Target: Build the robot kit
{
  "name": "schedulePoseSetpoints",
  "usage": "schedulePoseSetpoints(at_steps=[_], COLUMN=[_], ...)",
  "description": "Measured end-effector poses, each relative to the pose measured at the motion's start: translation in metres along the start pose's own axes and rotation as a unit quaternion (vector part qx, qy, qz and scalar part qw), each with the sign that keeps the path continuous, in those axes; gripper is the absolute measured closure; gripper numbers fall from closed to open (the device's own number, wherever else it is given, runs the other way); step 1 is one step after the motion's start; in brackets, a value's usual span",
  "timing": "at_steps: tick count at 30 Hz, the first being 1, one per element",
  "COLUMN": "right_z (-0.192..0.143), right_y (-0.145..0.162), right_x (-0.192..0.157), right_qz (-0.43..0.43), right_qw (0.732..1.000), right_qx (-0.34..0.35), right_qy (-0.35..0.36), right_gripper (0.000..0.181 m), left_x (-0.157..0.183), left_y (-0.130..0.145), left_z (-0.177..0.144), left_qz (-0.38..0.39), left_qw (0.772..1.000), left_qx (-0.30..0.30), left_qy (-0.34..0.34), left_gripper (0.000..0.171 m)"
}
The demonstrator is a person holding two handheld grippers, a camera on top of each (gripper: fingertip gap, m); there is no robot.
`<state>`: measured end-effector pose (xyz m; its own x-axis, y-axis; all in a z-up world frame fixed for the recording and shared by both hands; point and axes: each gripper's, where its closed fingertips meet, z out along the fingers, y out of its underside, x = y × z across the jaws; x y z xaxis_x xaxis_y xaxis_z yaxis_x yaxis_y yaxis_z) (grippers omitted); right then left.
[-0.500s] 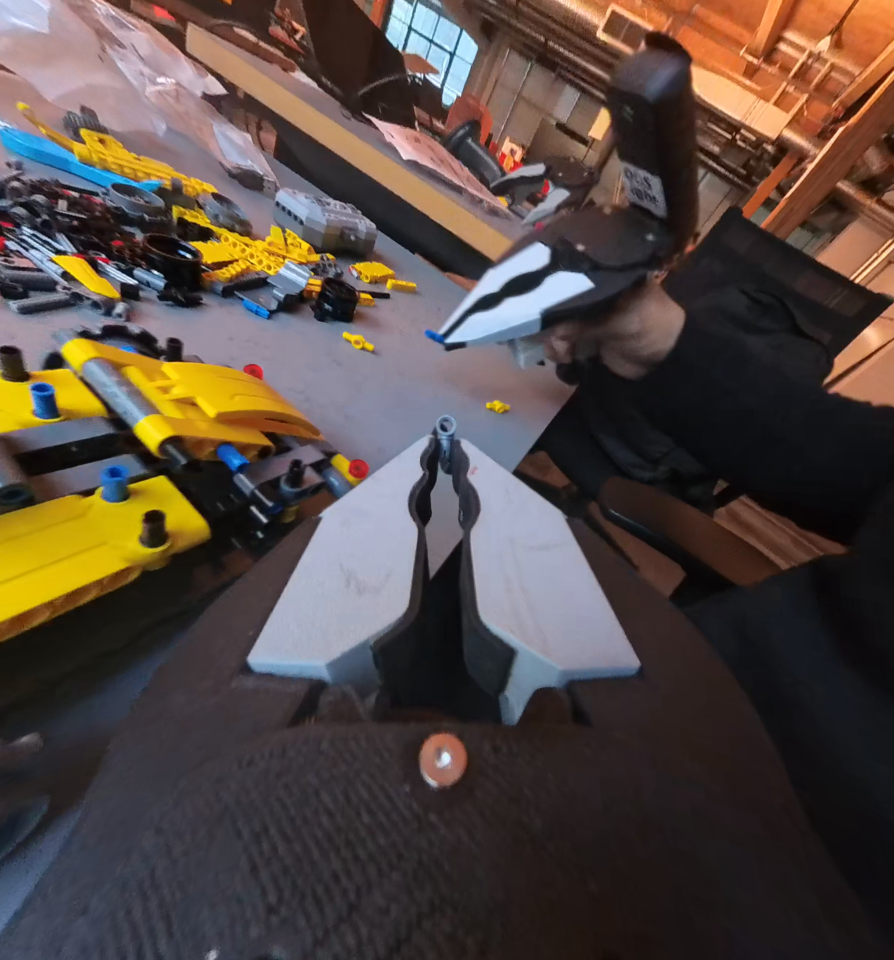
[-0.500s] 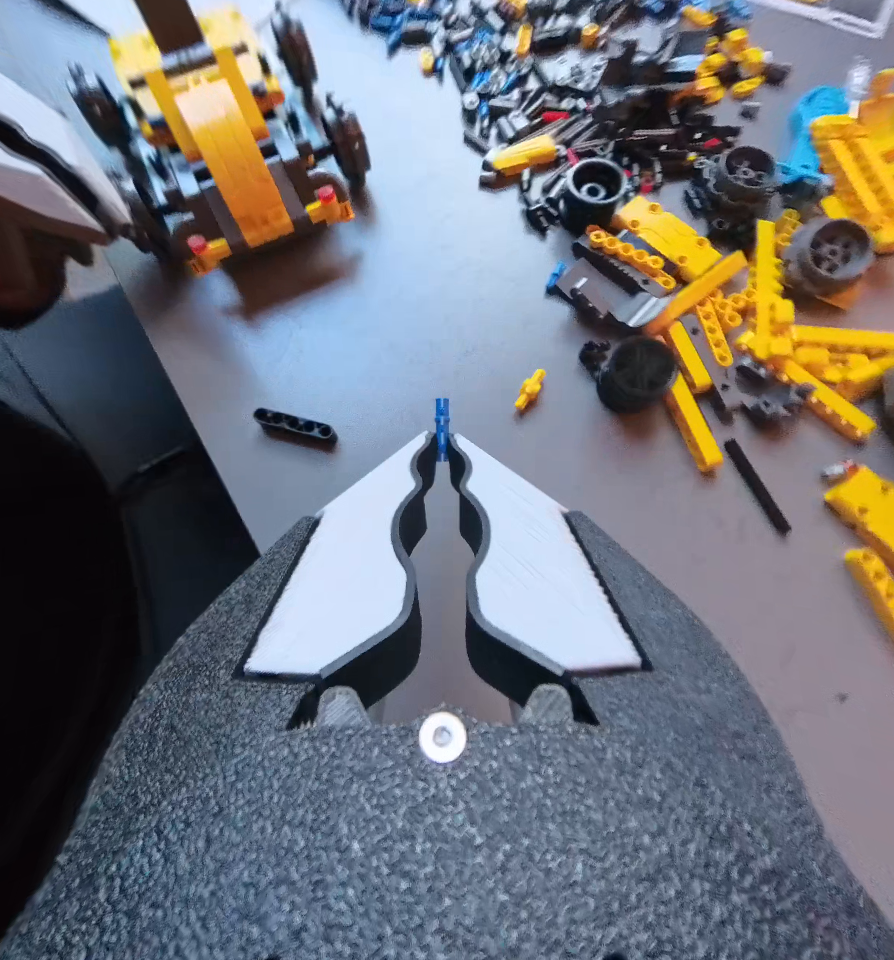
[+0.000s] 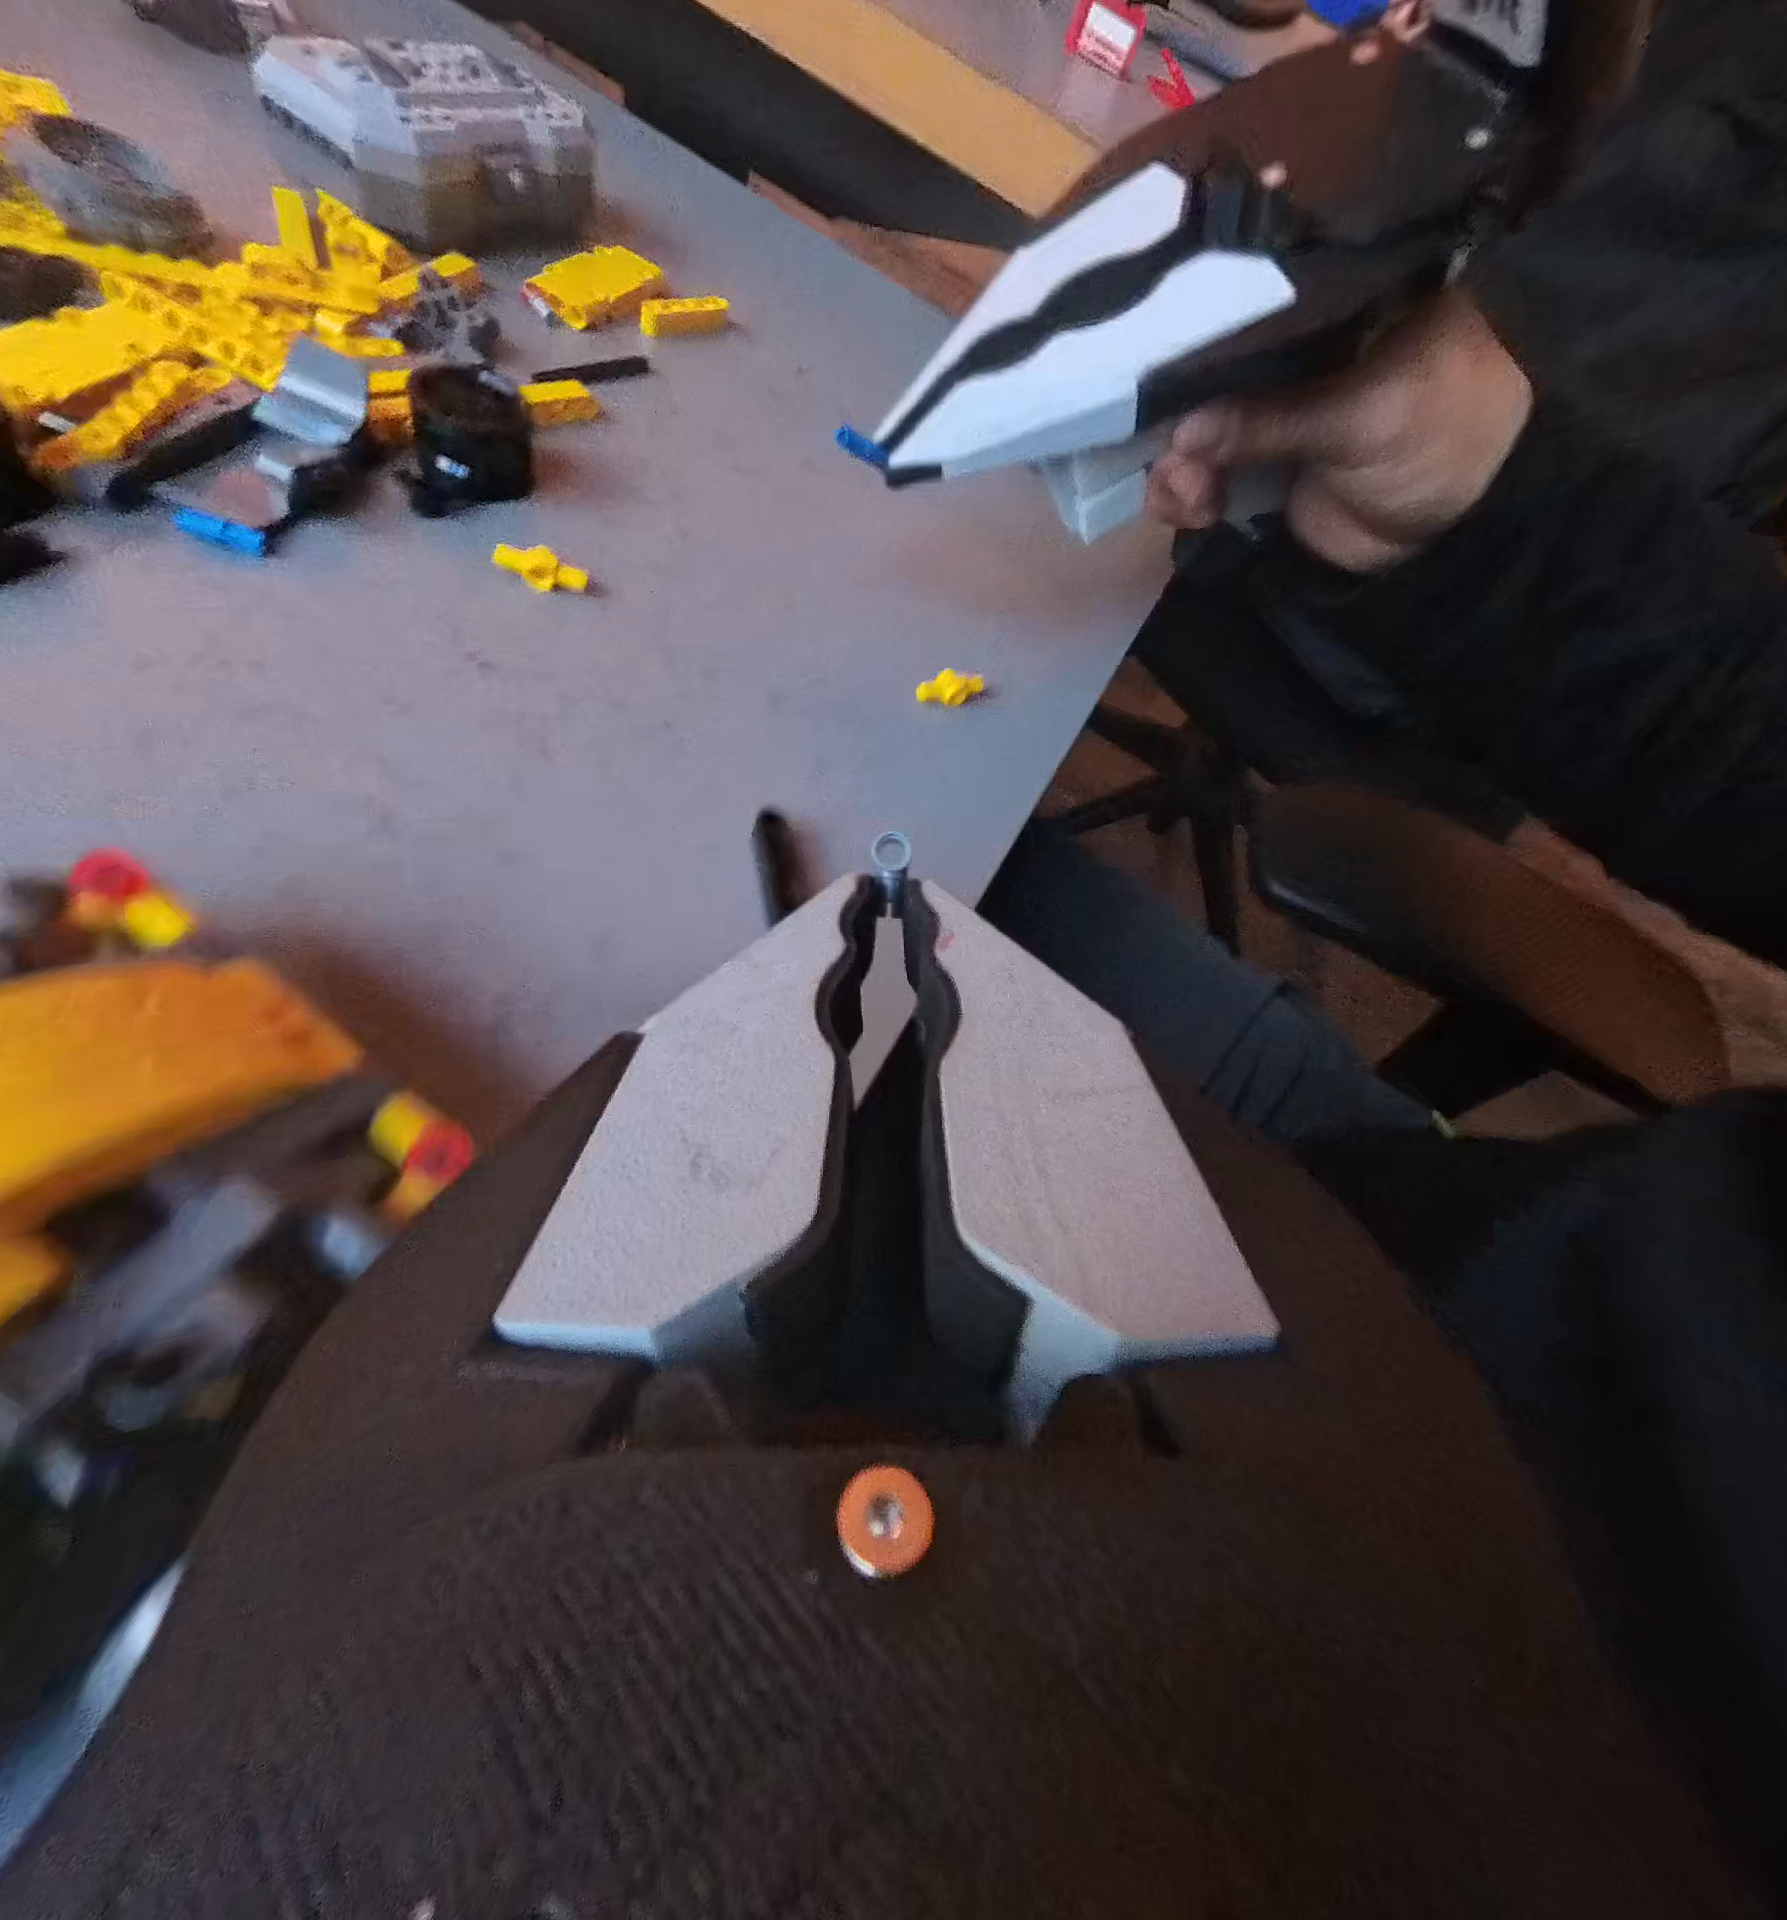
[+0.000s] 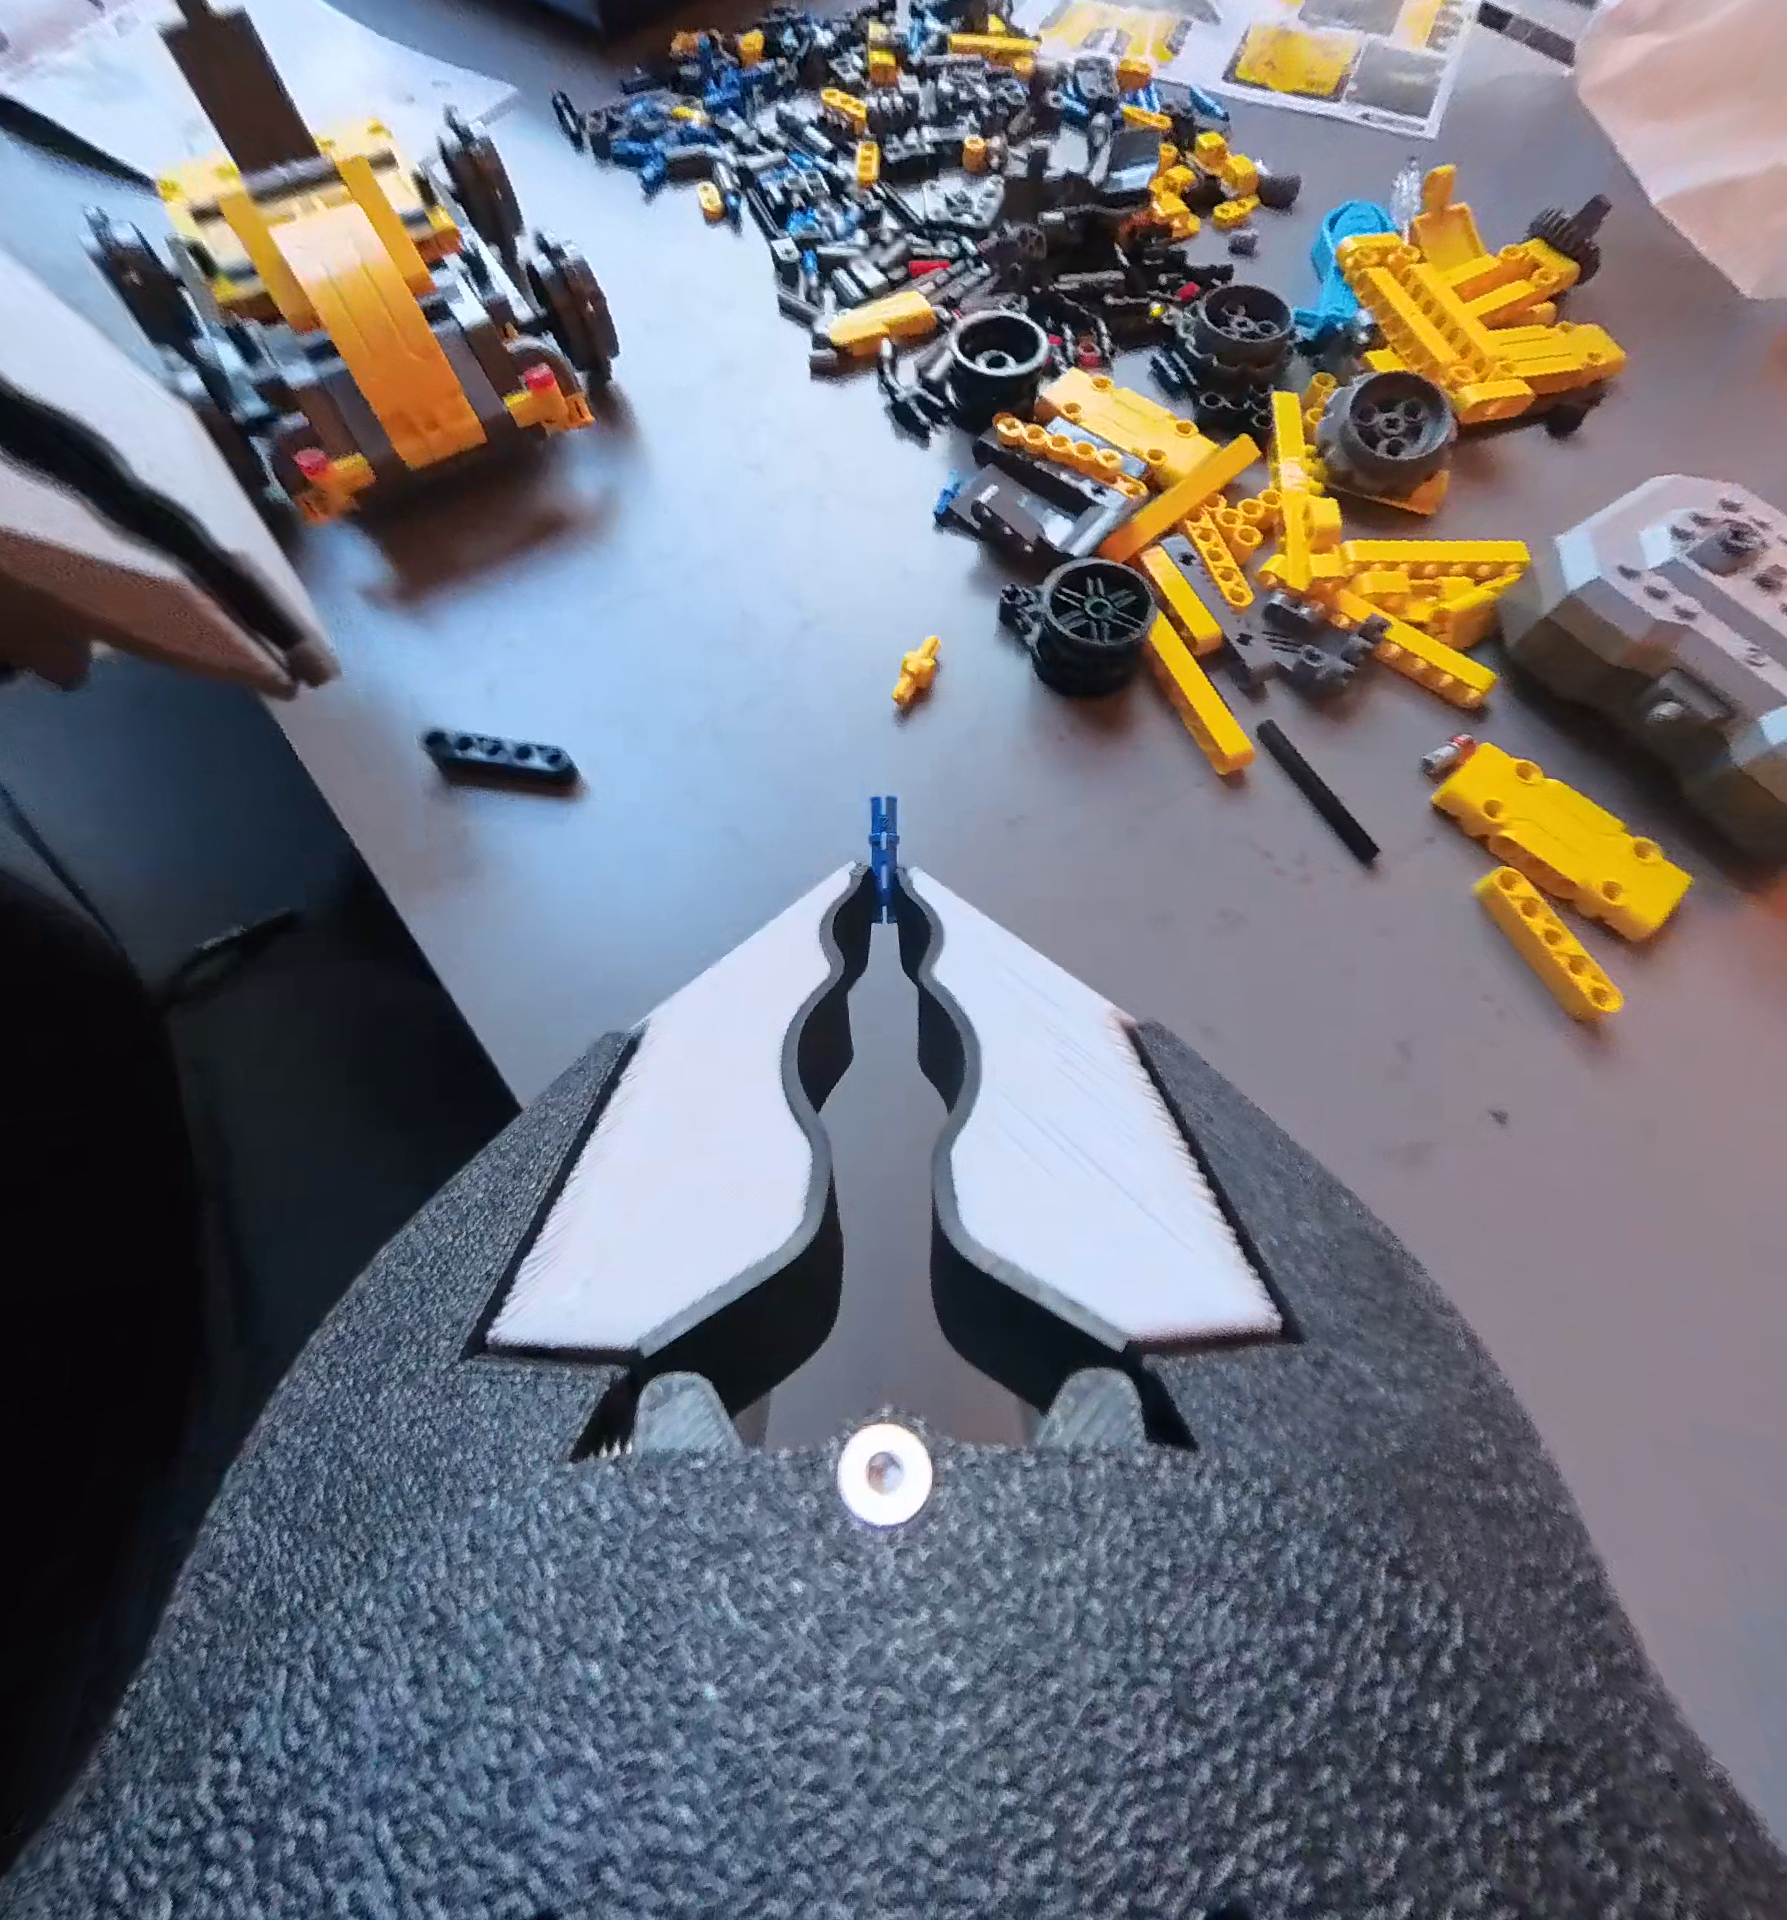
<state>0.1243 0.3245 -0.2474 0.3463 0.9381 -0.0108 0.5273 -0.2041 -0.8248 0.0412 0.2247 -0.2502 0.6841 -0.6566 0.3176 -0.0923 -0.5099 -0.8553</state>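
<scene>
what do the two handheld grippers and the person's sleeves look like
Both grippers share one design: two flat, pale grey-white fingers with wavy black inner pads tapering to a point, set in a dark textured printed body with one round metal screw. That goes for the left gripper and the right gripper. The sleeve is black.

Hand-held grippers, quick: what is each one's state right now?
Left hand-held gripper: shut on a small grey pin.
Right hand-held gripper: shut on a small blue pin.
</scene>
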Motion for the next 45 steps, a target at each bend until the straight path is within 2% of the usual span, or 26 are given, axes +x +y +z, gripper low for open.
schedulePoseSetpoints(at_steps=[3, 6, 9, 14, 17, 19, 21, 23, 25, 27, 30, 32, 34, 38, 40, 45], right_z=[-0.014, -0.022, -0.023, -0.019, -0.021, -0.023, -0.025, -0.027, -0.030, -0.032, -0.034, -0.034, -0.030, -0.022, -0.019, -0.020], right_y=[0.013, 0.025, 0.040, 0.044, 0.048, 0.047, 0.051, 0.055, 0.059, 0.062, 0.061, 0.060, 0.065, 0.067, 0.065, 0.064], right_x=[0.007, -0.006, -0.016, -0.026, -0.025, -0.027, -0.026, -0.024, -0.025, -0.024, -0.029, -0.031, -0.024, -0.022, -0.024, -0.023], right_qz=[-0.030, -0.038, -0.062, -0.050, -0.059, -0.051, -0.047, -0.047, -0.045, -0.051, -0.064, -0.064, -0.070, -0.075, -0.075, -0.054], right_qw=[0.999, 0.999, 0.996, 0.996, 0.995, 0.996, 0.996, 0.996, 0.995, 0.994, 0.988, 0.983, 0.977, 0.968, 0.968, 0.973], right_qx=[-0.026, -0.038, -0.064, -0.061, -0.060, -0.051, -0.053, -0.057, -0.061, -0.072, -0.091, -0.106, -0.133, -0.161, -0.160, -0.144], right_qy=[0.022, -0.009, -0.026, -0.051, -0.044, -0.052, -0.051, -0.048, -0.057, -0.064, -0.103, -0.138, -0.148, -0.175, -0.180, -0.170], right_gripper=[0.178, 0.178, 0.178, 0.178, 0.178, 0.178, 0.177, 0.178, 0.178, 0.178, 0.178, 0.178, 0.178, 0.178, 0.178, 0.178], left_x=[0.001, -0.013, -0.018, -0.025, -0.024, -0.028, -0.040, -0.041, -0.011, 0.016, 0.018, 0.023, 0.012, 0.002, 0.000, 0.006], left_y=[-0.027, -0.041, -0.029, -0.004, -0.002, -0.005, -0.009, -0.020, -0.030, -0.027, -0.015, -0.007, 0.001, -0.006, -0.009, -0.002], left_z=[0.027, 0.049, 0.064, 0.078, 0.083, 0.081, 0.073, 0.063, 0.067, 0.080, 0.100, 0.107, 0.110, 0.113, 0.113, 0.106], left_qz=[-0.020, -0.027, -0.031, -0.023, -0.041, -0.027, 0.013, 0.094, 0.142, 0.147, 0.157, 0.174, 0.216, 0.304, 0.320, 0.274], left_qw=[0.999, 0.997, 0.989, 0.977, 0.976, 0.975, 0.972, 0.964, 0.967, 0.969, 0.958, 0.951, 0.933, 0.902, 0.895, 0.919], left_qx=[-0.034, -0.076, -0.147, -0.211, -0.213, -0.215, -0.217, -0.206, -0.185, -0.192, -0.236, -0.254, -0.287, -0.305, -0.309, -0.283], left_qy=[0.004, -0.009, -0.006, -0.024, -0.019, -0.039, -0.087, -0.136, -0.103, -0.053, -0.041, -0.012, -0.026, -0.026, -0.028, -0.012], left_gripper=[0.170, 0.171, 0.170, 0.170, 0.170, 0.160, 0.143, 0.139, 0.140, 0.142, 0.140, 0.159, 0.161, 0.161, 0.158, 0.152])
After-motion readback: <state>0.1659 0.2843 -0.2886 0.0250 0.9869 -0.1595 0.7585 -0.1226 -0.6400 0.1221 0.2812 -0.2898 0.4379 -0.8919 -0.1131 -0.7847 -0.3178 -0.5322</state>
